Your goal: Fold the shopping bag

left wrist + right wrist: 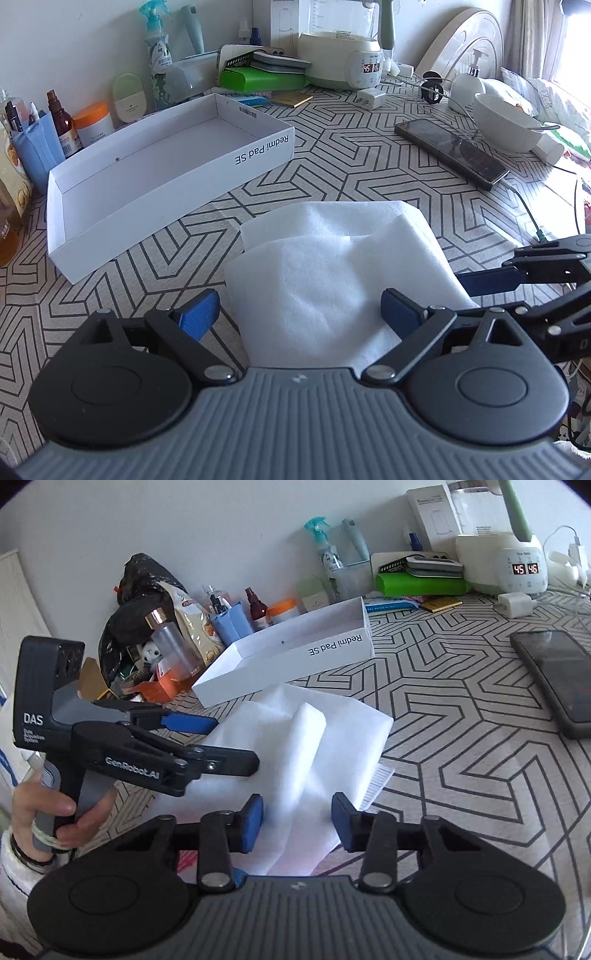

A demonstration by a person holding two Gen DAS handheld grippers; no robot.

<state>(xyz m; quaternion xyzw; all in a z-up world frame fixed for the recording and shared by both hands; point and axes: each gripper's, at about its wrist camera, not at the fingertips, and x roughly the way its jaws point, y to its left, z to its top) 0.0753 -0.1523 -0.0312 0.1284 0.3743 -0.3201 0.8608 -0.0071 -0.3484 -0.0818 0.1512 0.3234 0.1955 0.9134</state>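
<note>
Two grippers hover over the white bag (pixel 332 266), which lies partly folded on the patterned tabletop (pixel 369 162), near a white box (pixel 147 184). Left gripper (pixel 299 310) fingers are spread wide, pinching nothing. Right gripper (pixel 297 821) fingers stand apart, bag between them, unpinched.

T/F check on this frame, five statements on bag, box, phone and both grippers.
1. The white shopping bag lies partly folded on the patterned tablecloth. True.
2. The white Redmi Pad SE box holds a tablet. False: it is empty.
3. The left gripper stands open, the bag between its fingers. True.
4. The right gripper is clamped shut on the bag. False: its blue pads stand apart over the bag, no pinch visible.
5. The phone lies inside the box. False: it lies on the tablecloth, apart from it, a cable plugged in.
</note>
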